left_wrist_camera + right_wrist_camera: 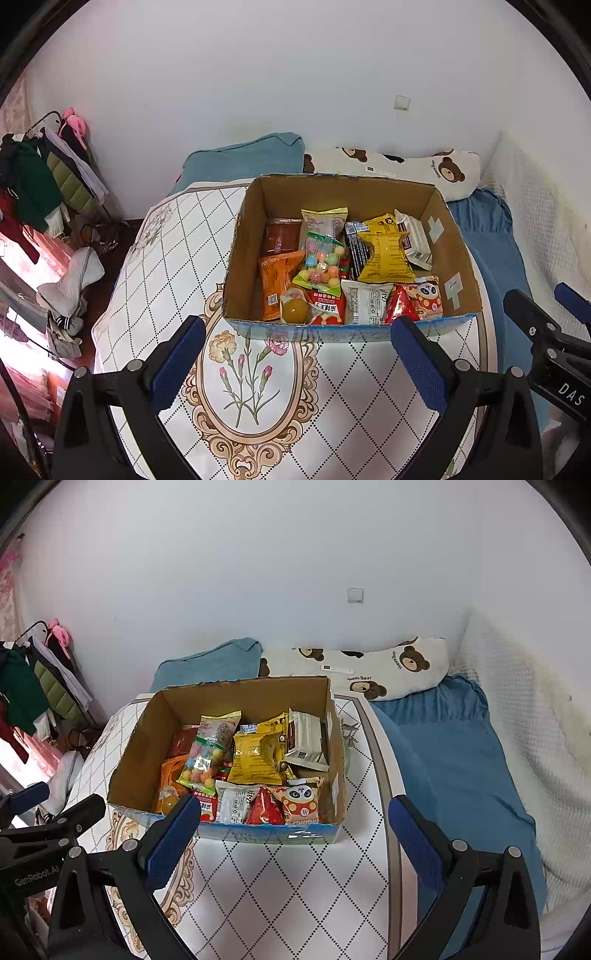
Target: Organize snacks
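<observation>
Snacks fill one cardboard box (351, 192) on the patterned table (258, 387), just ahead of both claws. Left to right from the left claw (297, 363), jaws wide and empty: one orange packet (275, 284), one jelly cup (294, 309), one candy bag (321, 264), one yellow packet (386, 254), one panda pack (428, 297). Right claw (293, 840) also gapes empty.

bear-print pillow (373, 668), blue blanket (450, 746), clothes rack (44, 173)
</observation>
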`<state>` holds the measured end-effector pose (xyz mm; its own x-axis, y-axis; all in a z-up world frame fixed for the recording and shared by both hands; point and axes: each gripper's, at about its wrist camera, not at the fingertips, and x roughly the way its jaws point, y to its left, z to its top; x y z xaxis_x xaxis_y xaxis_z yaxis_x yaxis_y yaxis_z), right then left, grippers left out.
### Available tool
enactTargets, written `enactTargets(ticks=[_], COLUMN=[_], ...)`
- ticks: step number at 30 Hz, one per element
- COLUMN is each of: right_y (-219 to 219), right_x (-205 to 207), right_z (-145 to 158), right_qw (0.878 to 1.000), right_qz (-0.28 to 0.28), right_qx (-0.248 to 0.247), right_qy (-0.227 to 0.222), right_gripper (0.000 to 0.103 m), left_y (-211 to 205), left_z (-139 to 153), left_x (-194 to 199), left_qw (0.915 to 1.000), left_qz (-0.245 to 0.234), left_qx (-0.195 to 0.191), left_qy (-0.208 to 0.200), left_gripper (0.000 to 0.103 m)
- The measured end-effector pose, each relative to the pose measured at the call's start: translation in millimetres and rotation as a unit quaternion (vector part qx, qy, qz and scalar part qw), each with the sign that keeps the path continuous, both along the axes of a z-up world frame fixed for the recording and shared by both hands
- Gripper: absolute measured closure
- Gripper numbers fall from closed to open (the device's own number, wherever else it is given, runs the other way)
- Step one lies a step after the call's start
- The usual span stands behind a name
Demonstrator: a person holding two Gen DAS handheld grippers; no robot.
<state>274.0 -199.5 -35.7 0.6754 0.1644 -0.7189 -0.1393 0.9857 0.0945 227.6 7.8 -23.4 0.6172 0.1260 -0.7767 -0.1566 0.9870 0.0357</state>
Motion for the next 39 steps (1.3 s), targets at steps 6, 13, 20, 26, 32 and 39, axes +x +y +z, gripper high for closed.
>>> enactTargets(ticks=[6, 13, 20, 26, 32, 39], right_y=[-0.2, -1.2, -1.1, -1.5, 1.6, 6.3], right_x=[-0.5, -1.5, -3.2, -3.3, -4.3, -4.3], right_z=[0.8, -0.5, 0.9, 2.8, 4.5, 4.0], right_qw=[1.0, 1.0, 1.0, 1.0, 1.0, 1.0], right_qz=[0.0, 0.001, 0.003, 0.004, 0.007, 0.014], right_qx=[-0.001, 0.0, 0.003, 0.005, 0.006, 0.007], right_qy=[0.0, 0.001, 0.0, 0.0, 0.002, 0.005], right_gripper=[0.0, 0.0, 0.0, 0.0, 0.0, 0.0], left_y=[-1.0, -0.9, -0.8, -1.7, -0.4, 3.1], left_z=[0.8, 0.9, 2.0, 4.8, 5.6, 5.6], left_x=[-0.7, -0.9, -1.3, -2.9, -3.9, -5.0], left_qw=[1.0, 1.0, 1.0, 1.0, 1.0, 0.9999], left_qz=[-0.001, -0.001, 0.0, 0.003, 0.004, 0.008], left_qx=[0.001, -0.001, -0.001, -0.002, -0.004, -0.006], left_qy=[-0.001, -0.001, -0.001, -0.003, -0.003, 0.001], left_gripper=[0.0, 0.0, 0.0, 0.0, 0.0, 0.0])
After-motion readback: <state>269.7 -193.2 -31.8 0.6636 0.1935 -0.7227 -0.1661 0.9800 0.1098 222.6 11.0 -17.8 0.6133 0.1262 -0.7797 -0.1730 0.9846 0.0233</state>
